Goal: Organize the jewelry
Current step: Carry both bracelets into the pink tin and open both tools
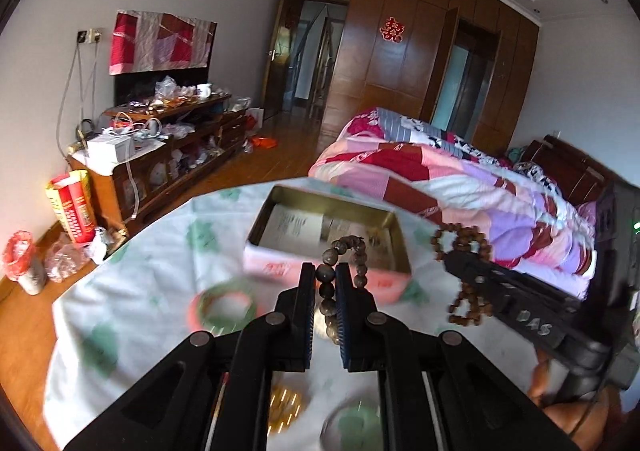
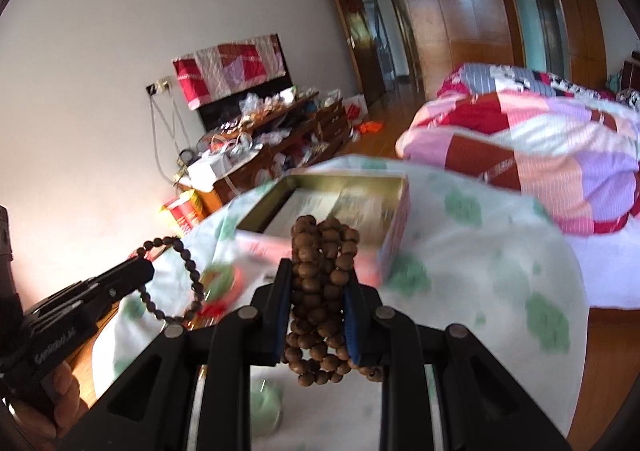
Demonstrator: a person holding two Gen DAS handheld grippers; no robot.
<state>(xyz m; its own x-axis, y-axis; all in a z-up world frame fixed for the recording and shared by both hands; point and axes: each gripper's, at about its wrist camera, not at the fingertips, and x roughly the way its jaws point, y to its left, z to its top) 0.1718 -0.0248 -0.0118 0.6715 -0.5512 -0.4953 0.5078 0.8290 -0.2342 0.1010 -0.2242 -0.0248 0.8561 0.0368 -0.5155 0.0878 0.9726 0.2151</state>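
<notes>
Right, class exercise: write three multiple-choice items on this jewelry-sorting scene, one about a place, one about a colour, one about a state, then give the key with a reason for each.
1. Where is the open tin box?
A. On the cloth-covered table
B. On the bed
C. On the floor

2. What colour is the bangle lying on the cloth in the left wrist view?
A. Blue and black
B. Green and pink
C. Silver

3. What is the state of the right hand-held gripper?
A. Open and empty
B. Shut on a spoon
C. Shut on a bundled brown bead string

Key: 1 A, the box sits on the green-patterned cloth. 2 B, its ring shows green with pink edges. 3 C, the beads are clamped between its pads.
</notes>
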